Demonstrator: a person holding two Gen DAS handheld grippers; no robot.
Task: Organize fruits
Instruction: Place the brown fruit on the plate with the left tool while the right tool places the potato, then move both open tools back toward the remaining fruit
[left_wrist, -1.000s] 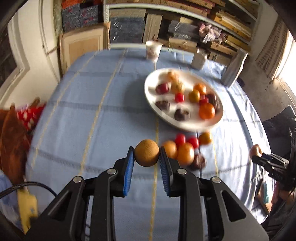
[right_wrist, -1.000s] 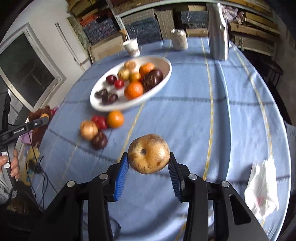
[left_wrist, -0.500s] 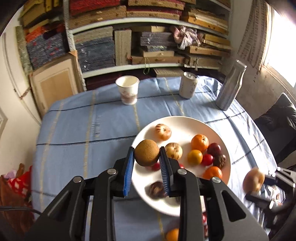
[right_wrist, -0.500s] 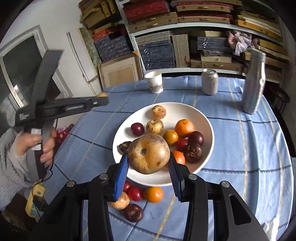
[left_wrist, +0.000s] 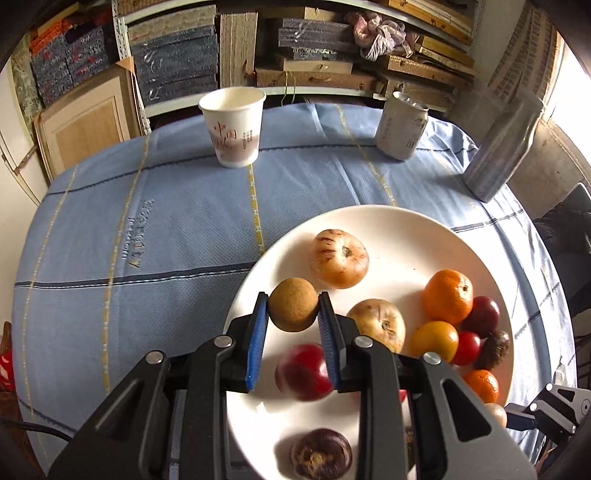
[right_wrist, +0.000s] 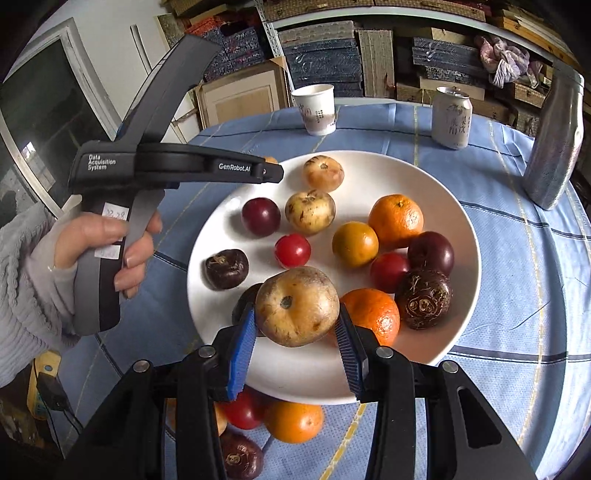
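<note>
1. The left gripper (left_wrist: 293, 314) pinches a small round brown fruit (left_wrist: 293, 309) between its blue pads, holding it over the left part of the white plate (left_wrist: 413, 229), clear of the fruits lying there
2. The right gripper (right_wrist: 296, 332) clamps a larger pale tan fruit (right_wrist: 297, 305) with a dark stem mark – it hangs above the near part of the plate (right_wrist: 465, 206), in front of an orange (right_wrist: 373, 314) and a dark brown fruit (right_wrist: 423, 298)
3. On the plate lie two more tan fruits (right_wrist: 309, 211), a second orange (right_wrist: 396, 220), a yellow-orange fruit (right_wrist: 355, 243), small red ones (right_wrist: 292, 250) and dark purple ones (right_wrist: 260, 216), loosely spread with bare plate between them
4. Off the plate, on the blue tablecloth (right_wrist: 517, 295) by its near rim, sit an orange, a red fruit and a dark one, partly hidden behind the right gripper
5. A person's hand (right_wrist: 110, 251) in a grey sleeve grips the left tool's handle at the left of the right wrist view
6. Beyond the plate stand a paper cup (left_wrist: 232, 127), a can (left_wrist: 402, 125) and a silver bottle (left_wrist: 498, 147) – all upright and well apart from the fruit
</note>
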